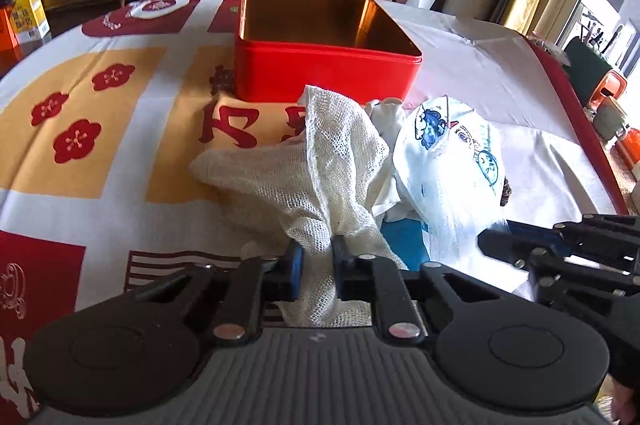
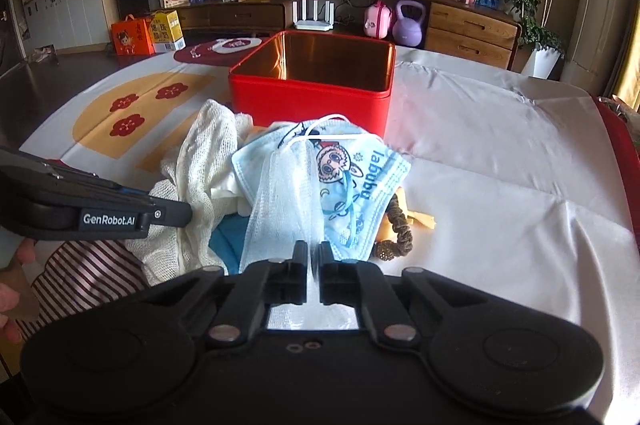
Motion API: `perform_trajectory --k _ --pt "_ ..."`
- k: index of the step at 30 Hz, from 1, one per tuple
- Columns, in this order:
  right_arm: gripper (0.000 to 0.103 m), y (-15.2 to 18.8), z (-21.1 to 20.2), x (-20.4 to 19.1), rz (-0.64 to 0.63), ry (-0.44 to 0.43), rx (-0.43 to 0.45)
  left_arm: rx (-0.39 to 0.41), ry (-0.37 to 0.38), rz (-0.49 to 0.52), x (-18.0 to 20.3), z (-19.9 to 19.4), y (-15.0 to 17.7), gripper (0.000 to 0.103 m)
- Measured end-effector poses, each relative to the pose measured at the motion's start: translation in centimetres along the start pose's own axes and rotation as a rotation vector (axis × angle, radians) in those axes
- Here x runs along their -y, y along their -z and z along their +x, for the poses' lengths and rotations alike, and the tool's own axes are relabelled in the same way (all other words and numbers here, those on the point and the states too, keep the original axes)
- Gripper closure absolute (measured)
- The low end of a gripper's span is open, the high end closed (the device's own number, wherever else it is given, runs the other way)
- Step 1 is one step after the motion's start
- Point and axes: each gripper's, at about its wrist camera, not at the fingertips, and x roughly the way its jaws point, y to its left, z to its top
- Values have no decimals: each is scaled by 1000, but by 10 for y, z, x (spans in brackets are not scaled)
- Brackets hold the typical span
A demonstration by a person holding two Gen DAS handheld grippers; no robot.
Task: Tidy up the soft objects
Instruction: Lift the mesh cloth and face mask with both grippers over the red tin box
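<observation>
An open red tin box (image 1: 326, 69) with a gold inside stands on the table; it also shows in the right wrist view (image 2: 312, 97). In front of it lies a pile of soft things. My left gripper (image 1: 317, 257) is shut on a cream mesh cloth (image 1: 320, 165), lifted into a peak; the cloth also shows in the right wrist view (image 2: 200, 169). My right gripper (image 2: 313, 255) is shut on a thin white gauze piece (image 2: 280, 201) that lies with a printed blue face mask (image 2: 344, 177). A brown hair tie (image 2: 396, 237) lies under the mask. A blue cloth (image 1: 400, 241) lies under the pile.
The table has a patterned red, gold and white cover (image 1: 100, 129) and white sheet (image 2: 500, 161). A wooden sideboard (image 2: 460, 25) with a purple kettlebell (image 2: 408, 25), pink case and boxes stands behind. The right gripper's body (image 1: 568, 249) sits close beside the left one.
</observation>
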Motion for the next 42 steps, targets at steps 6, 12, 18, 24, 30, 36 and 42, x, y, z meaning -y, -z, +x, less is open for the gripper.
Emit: perform_trajectory --k 6,12,18,24,30,36,42 --pt "101 -4 -18 1 22 -13 43 31 14 1 -2 -12 -1 95" --pt "101 -16 -34 1 21 -17 80 64 14 -13 -8 -30 -6 95" --pt "101 -32 -46 6 32 -39 98 101 16 -11 -14 -51 -18 95" --pt "101 -51 -51 16 60 -56 112 139 19 10 -16 -64 -33 95" --pt "101 -72 -48 25 81 -93 91 159 30 24 -18 -73 -54 95" --pt "101 -96 -41 26 67 -121 83 180 48 55 -15 -76 -81 95" --pt "101 -119 -23 31 64 -122 69 199 50 98 -9 -72 -109 95"
